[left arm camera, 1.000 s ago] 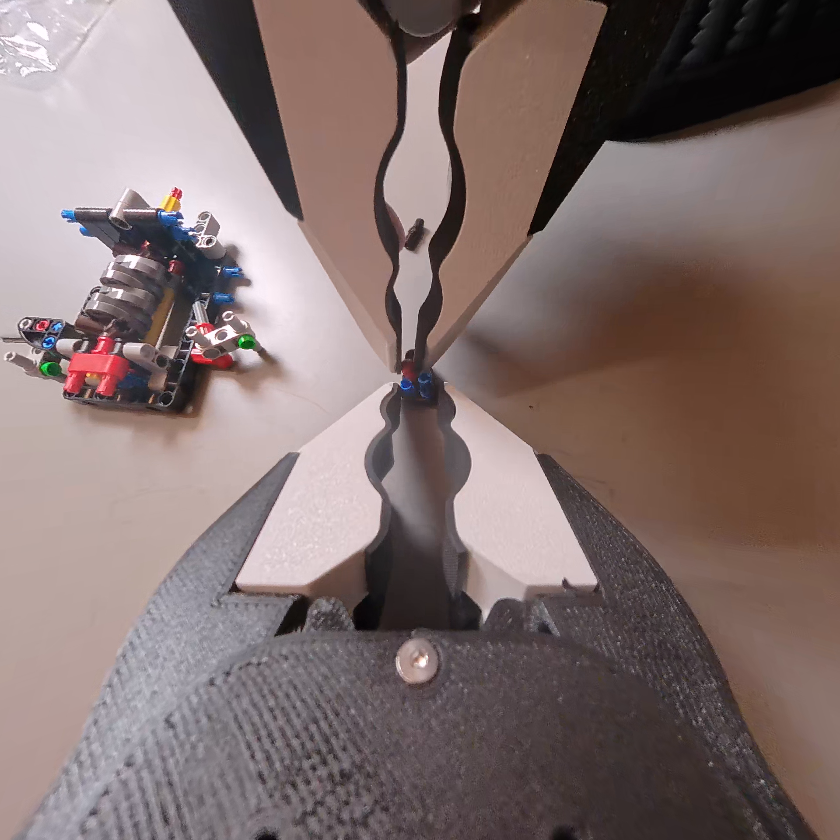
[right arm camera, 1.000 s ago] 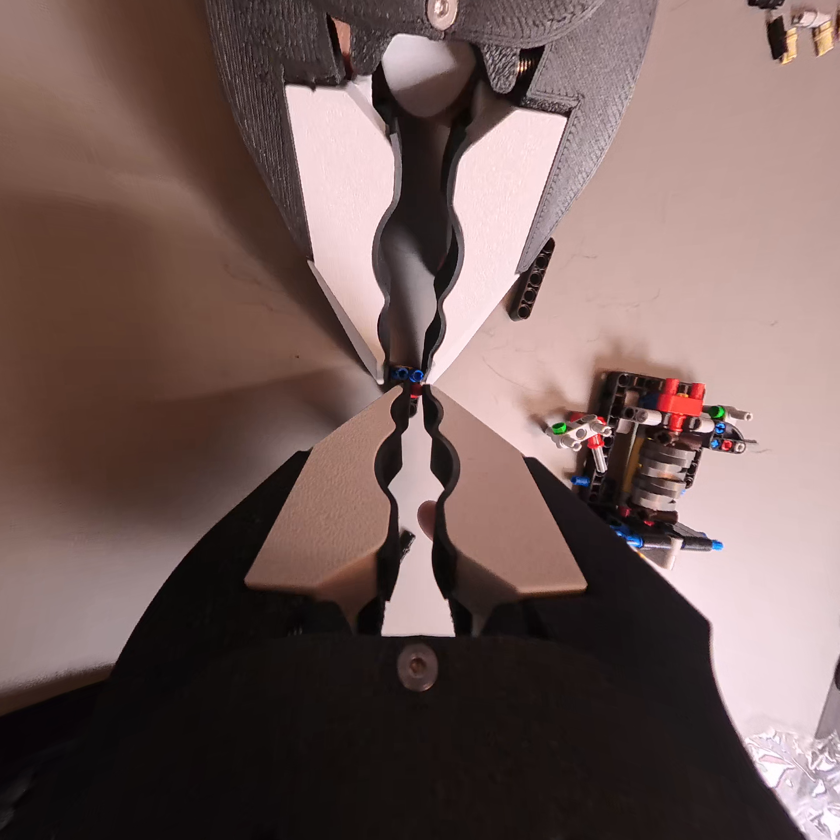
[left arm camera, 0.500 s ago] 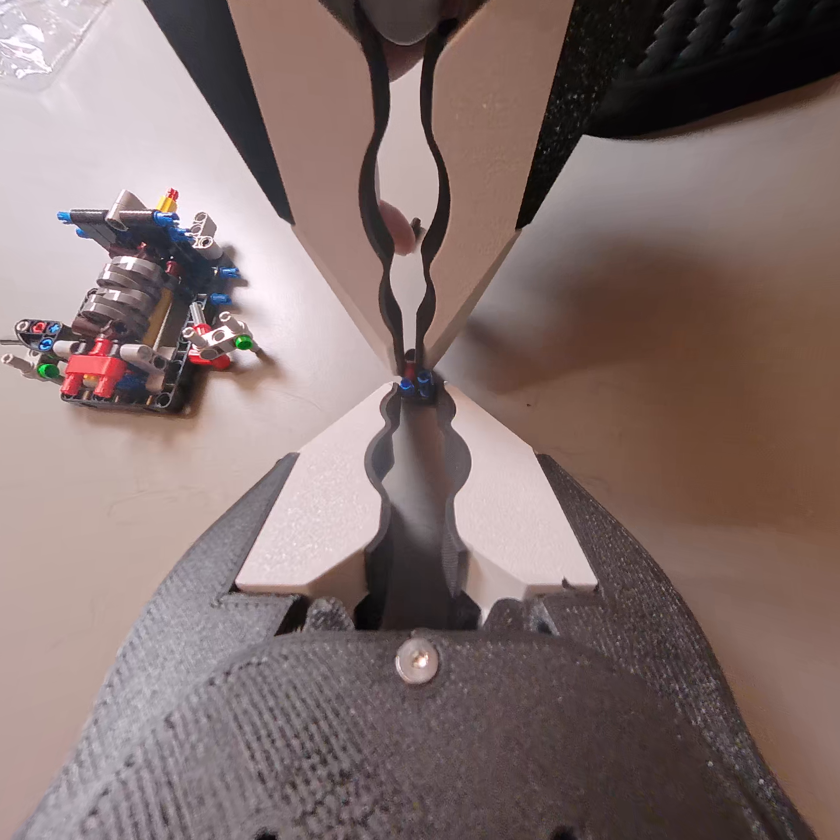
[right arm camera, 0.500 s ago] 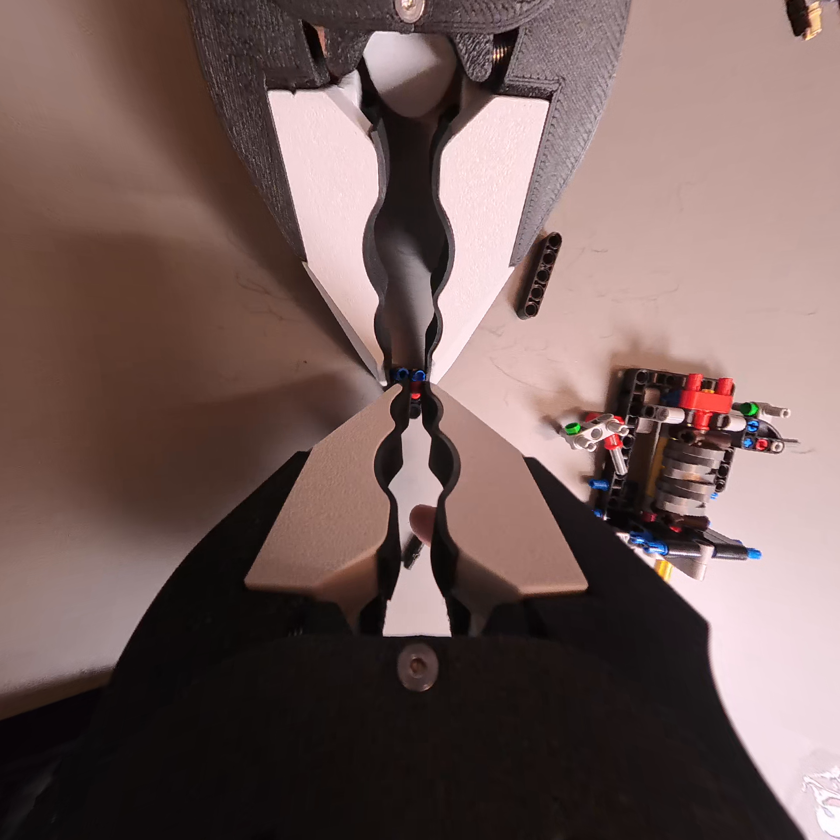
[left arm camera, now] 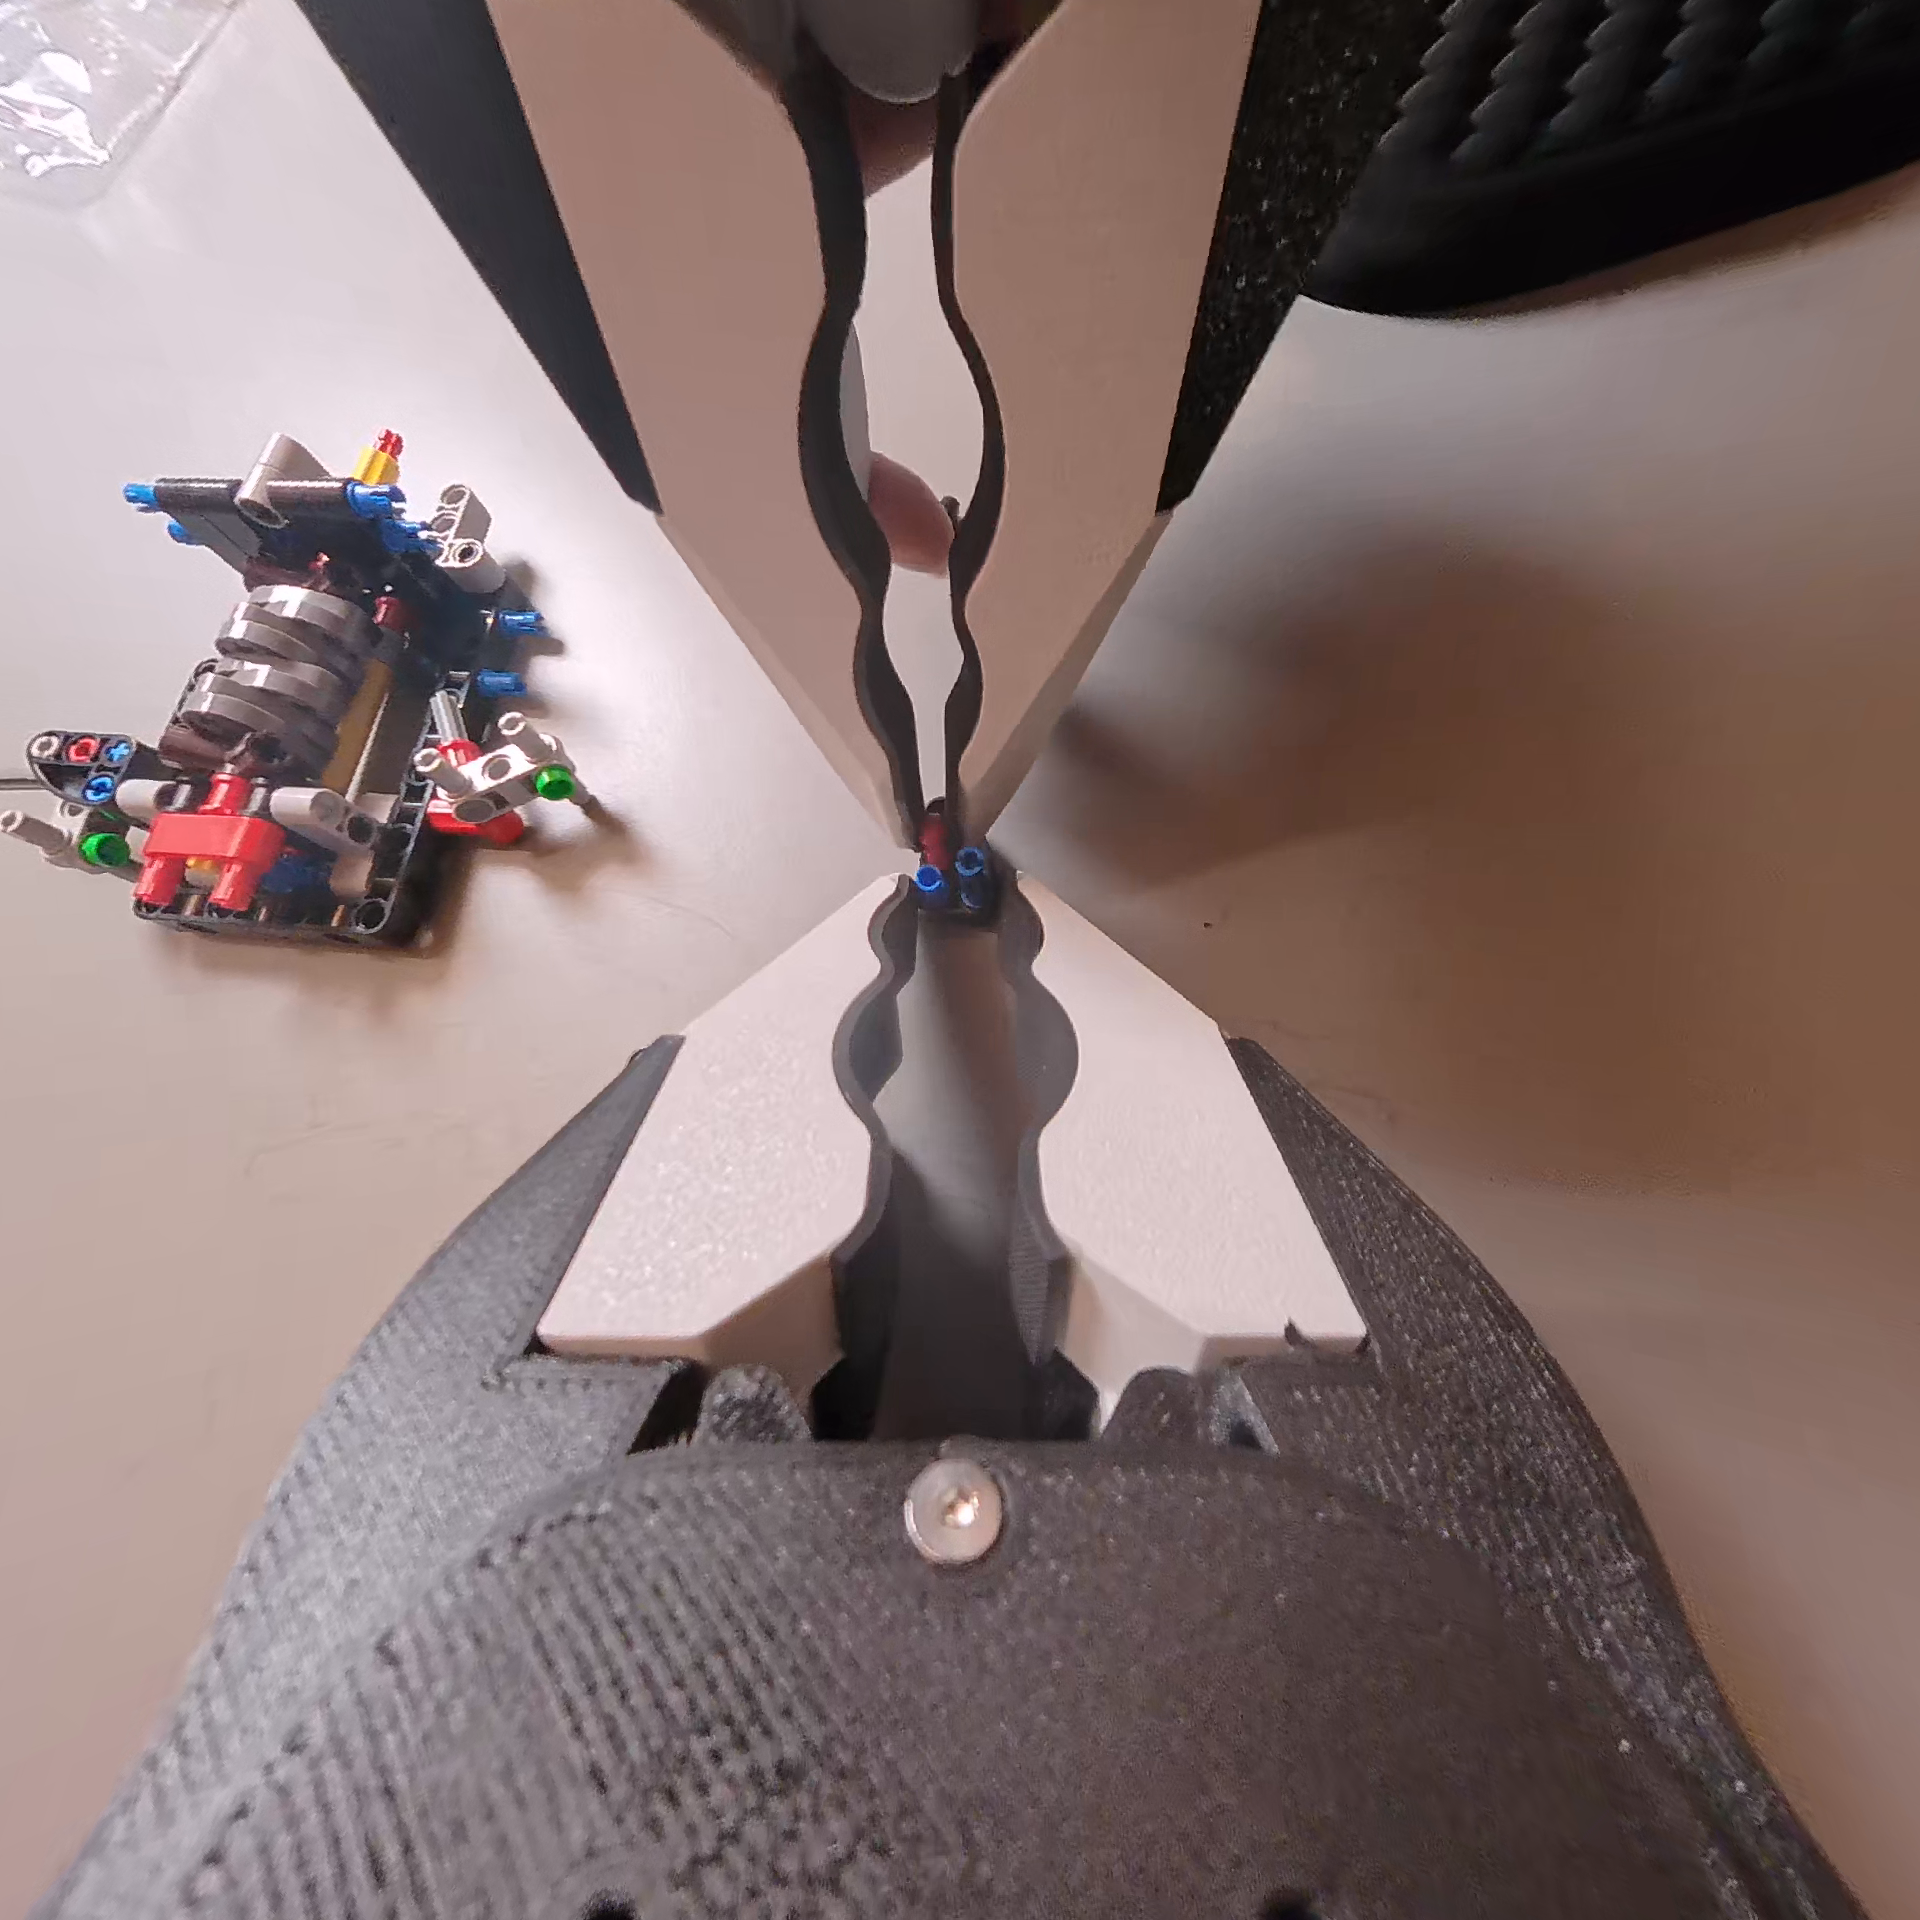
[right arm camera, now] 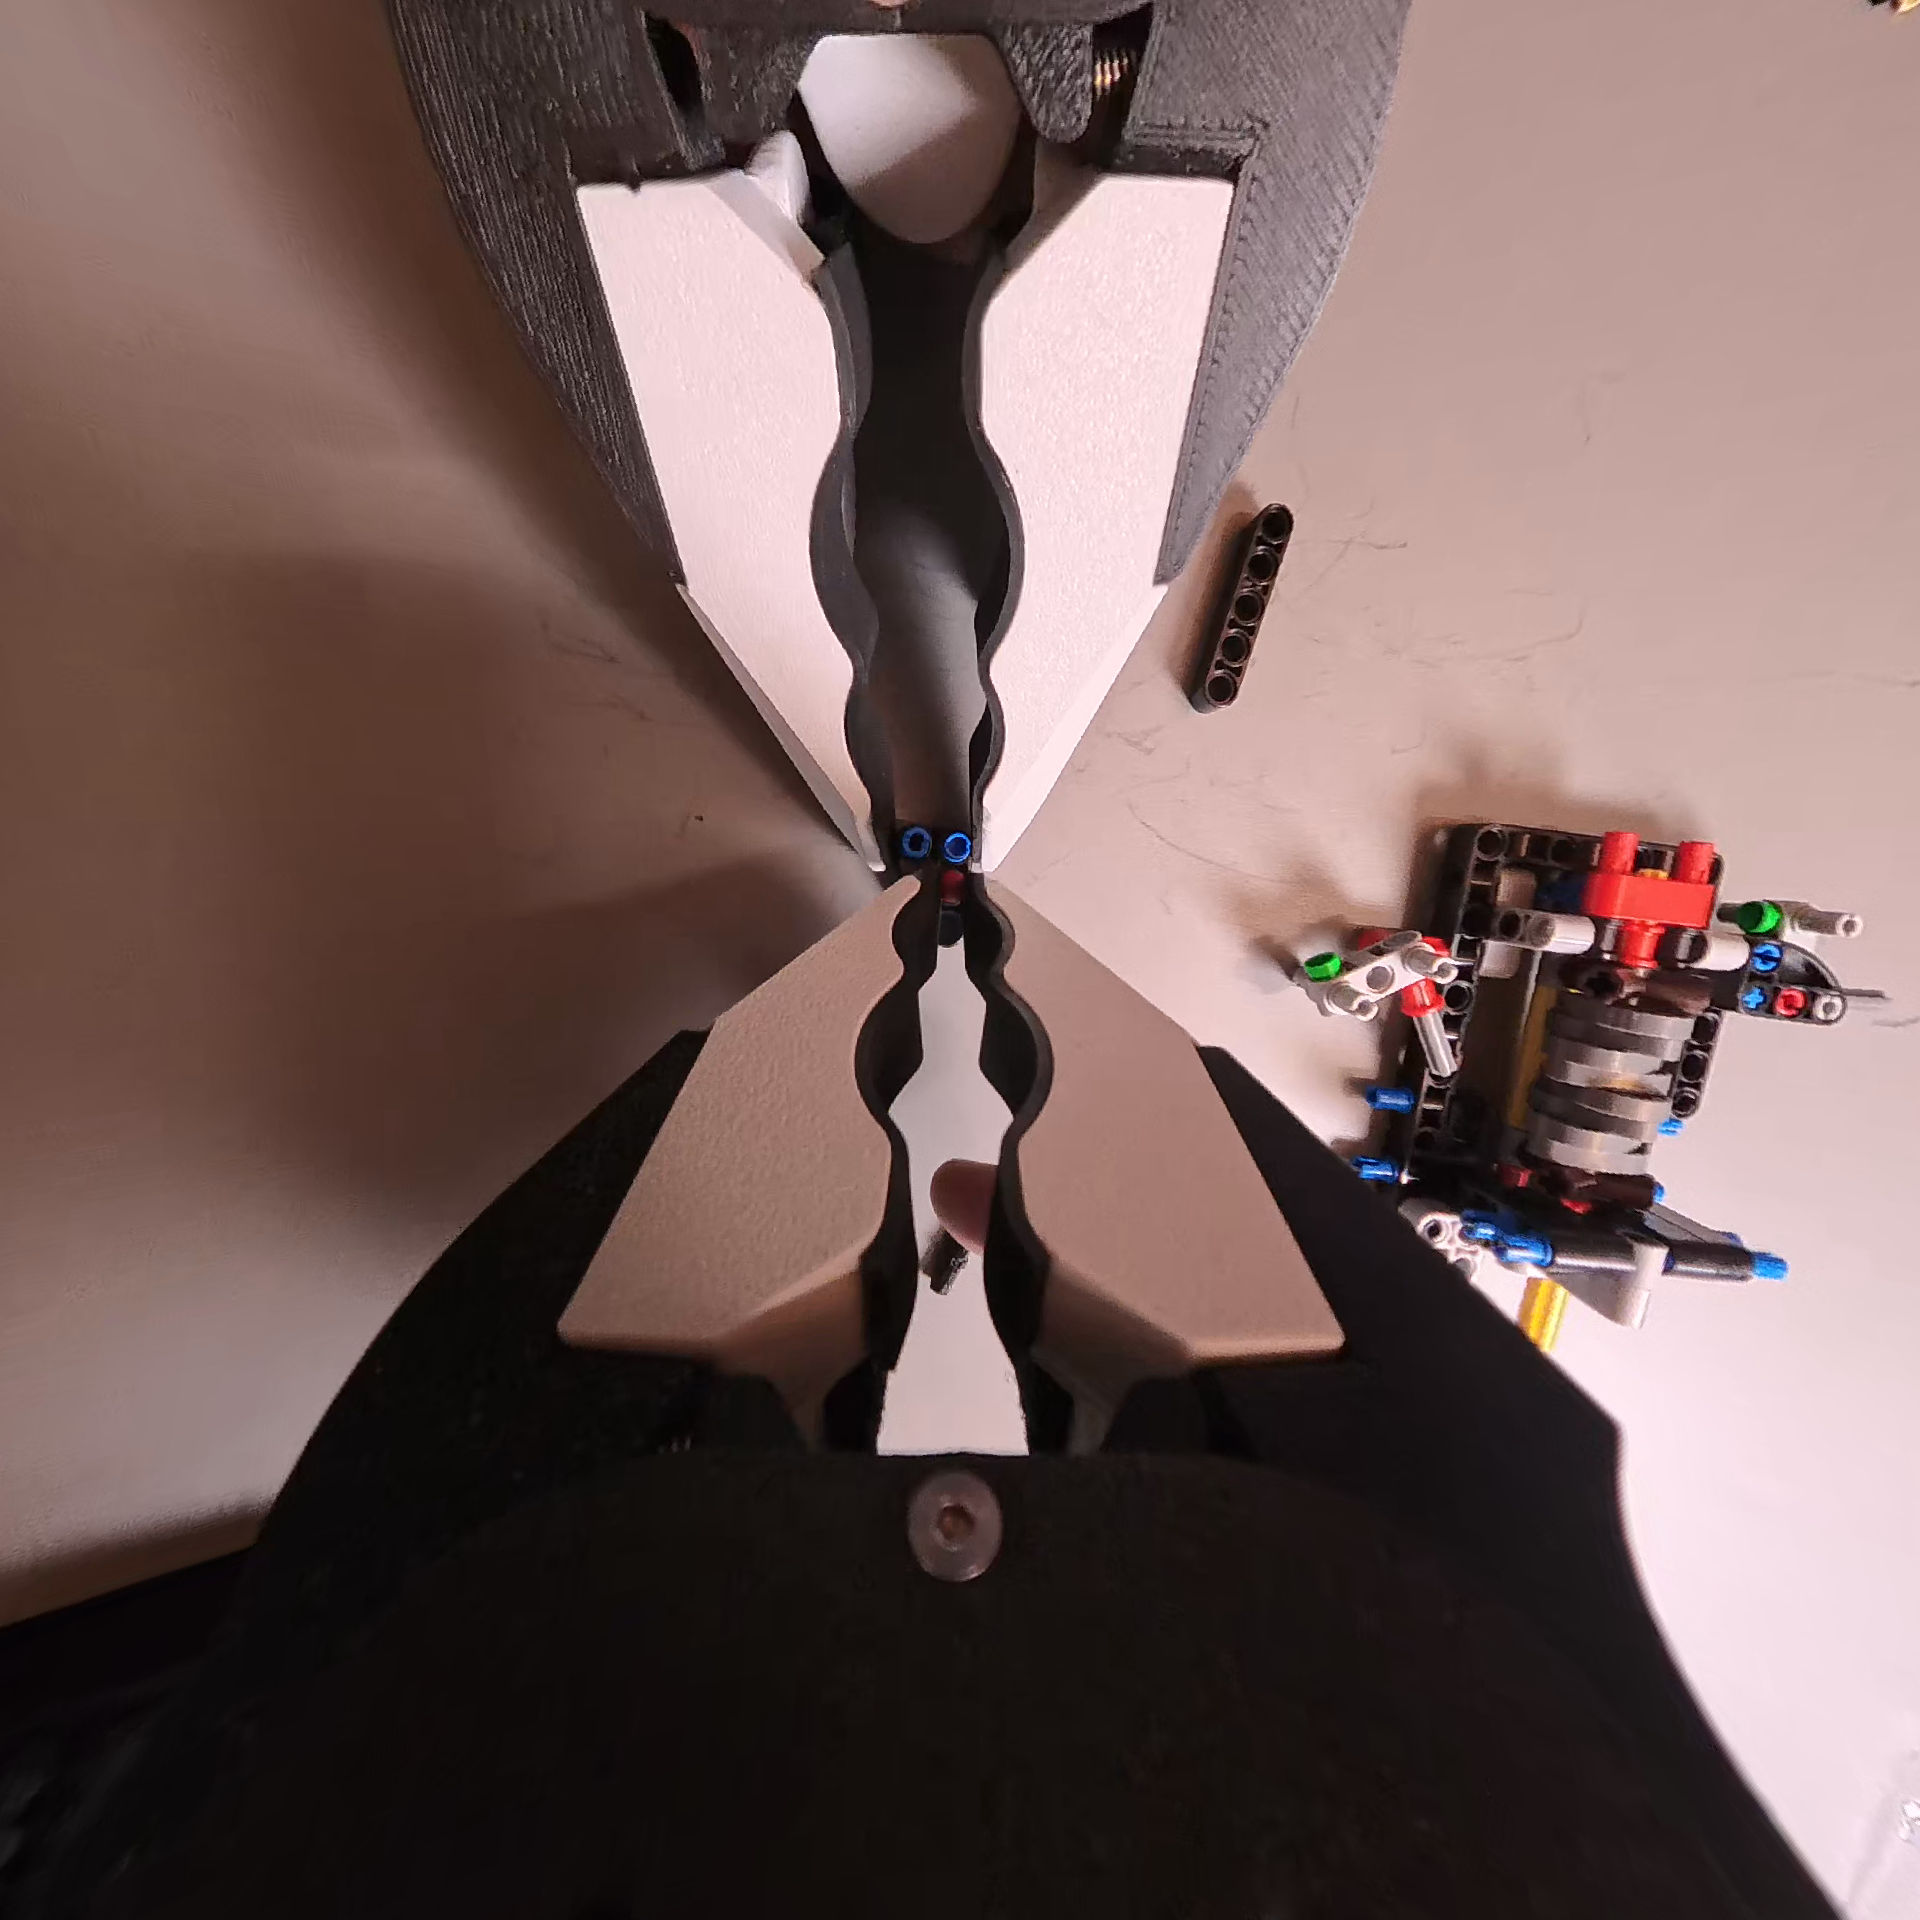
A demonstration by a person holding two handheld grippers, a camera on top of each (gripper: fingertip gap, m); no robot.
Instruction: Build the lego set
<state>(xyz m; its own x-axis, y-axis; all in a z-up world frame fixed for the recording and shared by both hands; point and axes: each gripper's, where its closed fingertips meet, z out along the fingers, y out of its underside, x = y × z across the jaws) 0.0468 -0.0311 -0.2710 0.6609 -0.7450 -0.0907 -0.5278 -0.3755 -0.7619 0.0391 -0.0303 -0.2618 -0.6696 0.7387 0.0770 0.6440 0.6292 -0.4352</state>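
Left wrist view, grippers (tip to tip) pinching small piece (left arm camera: 951,878)

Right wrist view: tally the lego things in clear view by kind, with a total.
Part-built assembly: 1
Loose black beam: 1
Small piece with blue pins, gripped: 1
Small black pin on the table: 1
Total: 4

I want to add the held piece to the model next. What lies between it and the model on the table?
Nothing visible. The small piece with blue pins is pinched between the tips of the left gripper and right gripper, and bare table separates it from the model. The loose black beam lies off that line.
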